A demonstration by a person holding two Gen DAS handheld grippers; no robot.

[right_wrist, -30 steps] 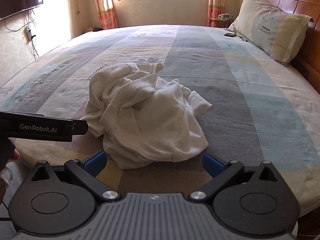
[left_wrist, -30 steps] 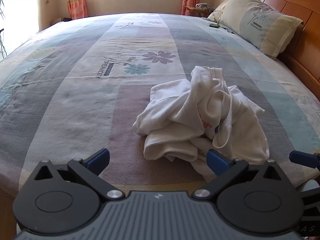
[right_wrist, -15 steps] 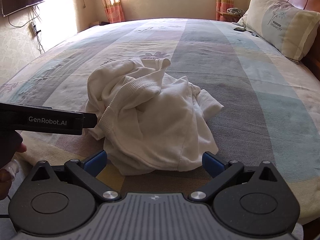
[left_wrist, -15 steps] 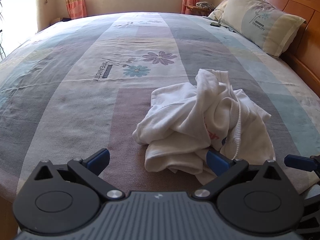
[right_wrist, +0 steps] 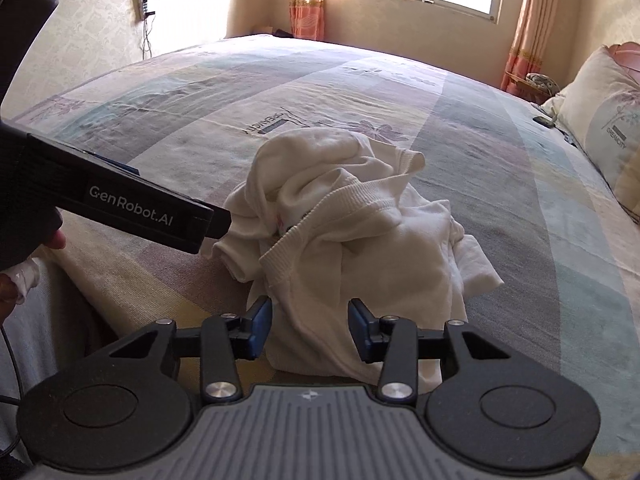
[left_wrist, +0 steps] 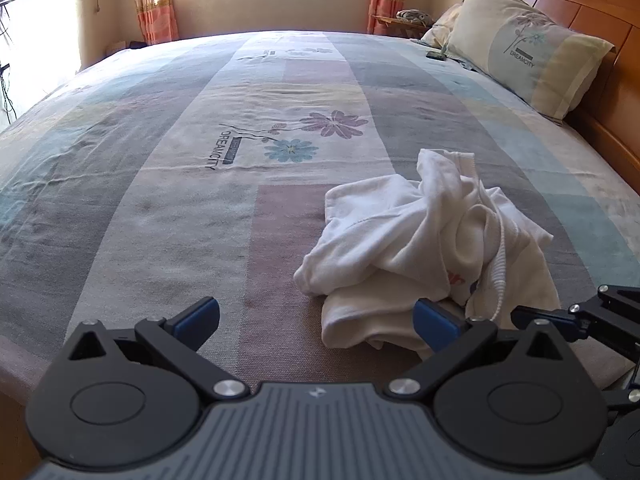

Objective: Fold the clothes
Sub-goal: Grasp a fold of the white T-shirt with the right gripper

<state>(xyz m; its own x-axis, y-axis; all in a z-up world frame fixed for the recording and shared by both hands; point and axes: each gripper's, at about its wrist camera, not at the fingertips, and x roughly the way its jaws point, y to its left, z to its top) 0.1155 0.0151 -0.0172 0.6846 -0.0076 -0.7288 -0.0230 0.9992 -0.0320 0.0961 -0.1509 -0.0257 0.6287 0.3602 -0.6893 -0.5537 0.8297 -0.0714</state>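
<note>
A crumpled white garment [left_wrist: 424, 240] [right_wrist: 360, 240] lies in a heap near the bed's front edge, with a ribbed hem showing on top. My left gripper [left_wrist: 316, 316] hovers open just in front of it, its right fingertip [left_wrist: 434, 322] at the heap's near edge and nothing between the jaws. My right gripper [right_wrist: 310, 326] is tilted and its jaws are closing, with the garment's near fold between the blue pads [right_wrist: 260, 326]; a gap still shows at the pads. The right gripper's fingers [left_wrist: 560, 316] show at the left wrist view's right edge.
The bed [left_wrist: 200, 200] carries a patchwork sheet with a flower print. A pillow [left_wrist: 528, 48] leans on the wooden headboard [left_wrist: 616, 64] at the right. The left gripper's black body [right_wrist: 132, 212] and a hand [right_wrist: 24, 276] cross the right wrist view's left side.
The right gripper's jaws have narrowed from wide apart to around the garment's near fold, and its view has rolled and edged closer. The left gripper has barely moved.
</note>
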